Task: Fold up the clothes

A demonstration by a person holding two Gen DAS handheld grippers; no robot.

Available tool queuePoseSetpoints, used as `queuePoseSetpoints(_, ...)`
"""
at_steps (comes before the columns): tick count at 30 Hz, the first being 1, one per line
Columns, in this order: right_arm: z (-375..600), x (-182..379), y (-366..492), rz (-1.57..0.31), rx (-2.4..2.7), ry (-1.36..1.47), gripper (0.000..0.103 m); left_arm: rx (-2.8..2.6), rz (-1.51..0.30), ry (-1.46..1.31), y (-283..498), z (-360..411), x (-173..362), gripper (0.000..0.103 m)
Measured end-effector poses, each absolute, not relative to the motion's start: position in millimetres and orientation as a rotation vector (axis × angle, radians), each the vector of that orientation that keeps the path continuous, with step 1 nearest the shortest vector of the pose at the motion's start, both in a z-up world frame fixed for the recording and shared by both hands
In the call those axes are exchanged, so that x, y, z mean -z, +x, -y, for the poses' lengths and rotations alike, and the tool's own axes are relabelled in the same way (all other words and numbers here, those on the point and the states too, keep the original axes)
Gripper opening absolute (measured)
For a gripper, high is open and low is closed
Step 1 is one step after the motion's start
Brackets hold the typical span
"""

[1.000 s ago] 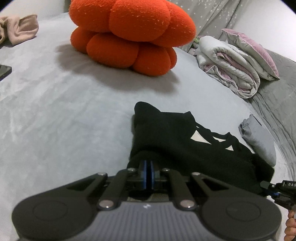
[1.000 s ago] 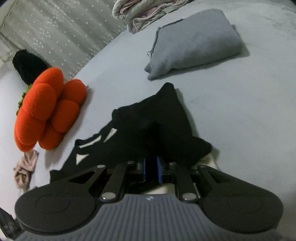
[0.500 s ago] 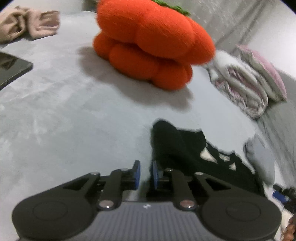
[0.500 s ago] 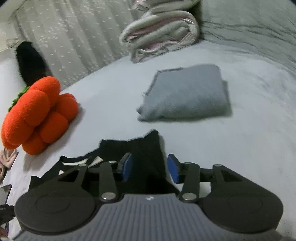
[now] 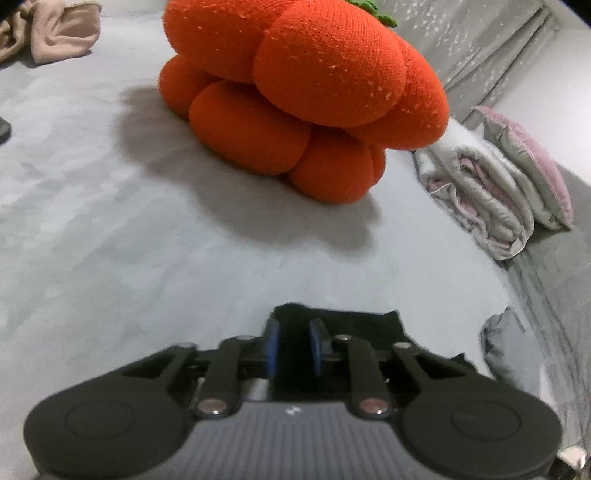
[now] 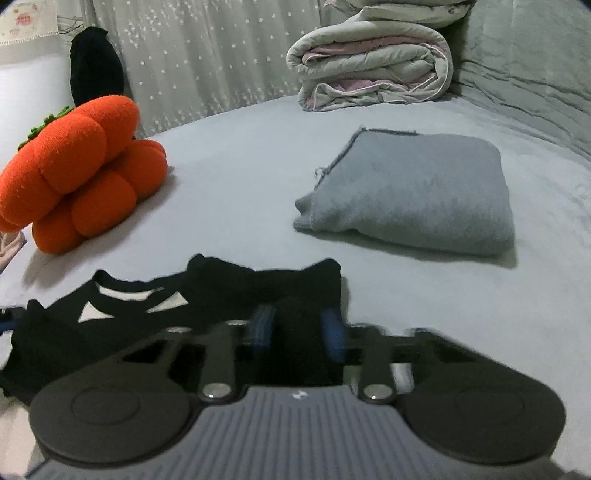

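A black garment (image 6: 229,291) with white patches lies folded on the grey bed. In the left wrist view only its far edge (image 5: 354,321) shows beyond the fingers. My left gripper (image 5: 293,349) stands open just above that edge, its blue pads apart with nothing clamped. My right gripper (image 6: 297,332) is open too, hovering over the garment's right end, with black cloth seen in the gap but not pinched. A folded grey garment (image 6: 413,192) rests further right on the bed.
A big orange pumpkin cushion (image 5: 295,92) sits ahead of the left gripper. A rolled grey-and-pink duvet (image 6: 373,70) lies at the back by the curtain. A beige cloth (image 5: 55,33) lies far left. The grey bed sheet (image 5: 110,240) spreads between them.
Both grippers were shut on the black garment a second ago; they have opened, let it go and lifted back, tilting up toward the cushion and the duvet.
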State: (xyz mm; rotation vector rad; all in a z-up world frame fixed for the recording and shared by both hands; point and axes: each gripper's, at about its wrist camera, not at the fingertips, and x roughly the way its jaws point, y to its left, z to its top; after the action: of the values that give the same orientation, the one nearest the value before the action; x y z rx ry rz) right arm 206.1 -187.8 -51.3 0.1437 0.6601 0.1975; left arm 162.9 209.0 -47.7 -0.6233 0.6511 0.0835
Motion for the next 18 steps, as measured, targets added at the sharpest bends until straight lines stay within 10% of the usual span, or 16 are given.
queuePoseSetpoints(11,182,30,169,-0.341,-0.144,0.049,0.006,-0.143,-0.423,-0.680,132,-211,60,0.003)
queuePoseSetpoints(18,178,55,197,-0.509,-0.135,-0.030,0.018,-0.177,-0.543,-0.679,140,-215,65,0.006)
